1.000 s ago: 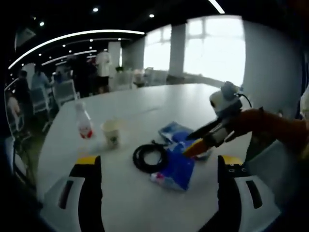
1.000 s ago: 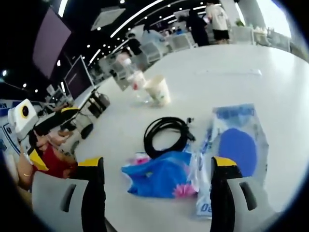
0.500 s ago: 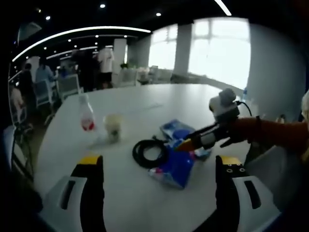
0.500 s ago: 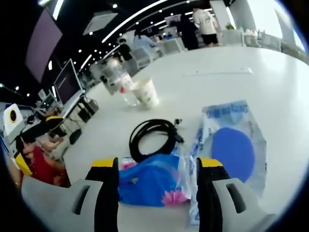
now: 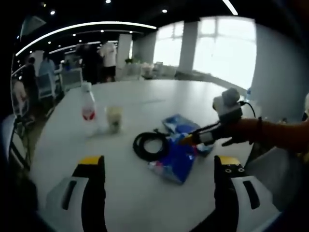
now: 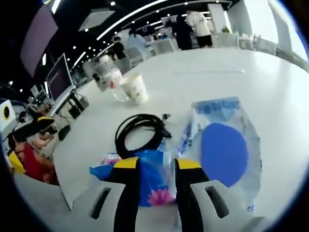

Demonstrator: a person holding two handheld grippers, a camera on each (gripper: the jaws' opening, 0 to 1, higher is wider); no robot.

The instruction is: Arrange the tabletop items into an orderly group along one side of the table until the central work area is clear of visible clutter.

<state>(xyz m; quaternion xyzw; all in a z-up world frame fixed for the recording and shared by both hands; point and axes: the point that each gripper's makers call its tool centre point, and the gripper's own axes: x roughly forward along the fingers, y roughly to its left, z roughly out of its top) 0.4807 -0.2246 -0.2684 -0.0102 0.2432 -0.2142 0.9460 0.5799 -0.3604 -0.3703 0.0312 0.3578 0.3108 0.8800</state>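
A crumpled blue bag (image 6: 153, 178) lies on the white table (image 6: 231, 72) between the narrowed jaws of my right gripper (image 6: 158, 166), which looks shut on it. To its right lies a clear packet with a blue disc (image 6: 224, 147). Beyond the bag rests a black cable coil (image 6: 140, 133), and farther off stand a paper cup (image 6: 134, 88) and a plastic bottle (image 6: 113, 79). My left gripper (image 5: 158, 169) hovers open short of the blue bag (image 5: 177, 162) and cable coil (image 5: 149, 145). The right gripper (image 5: 190, 140) reaches in from the right onto the bag.
The cup (image 5: 114, 118) and bottle (image 5: 87, 113) stand at the table's far left. People and chairs (image 5: 43, 82) are behind the table. Bright windows (image 5: 222, 48) fill the back right. Monitors (image 6: 60, 77) stand off the table's left side.
My right gripper's jaws have drawn together from wide apart to narrow around the blue bag, moving in closer. The left gripper stays open and has barely shifted.
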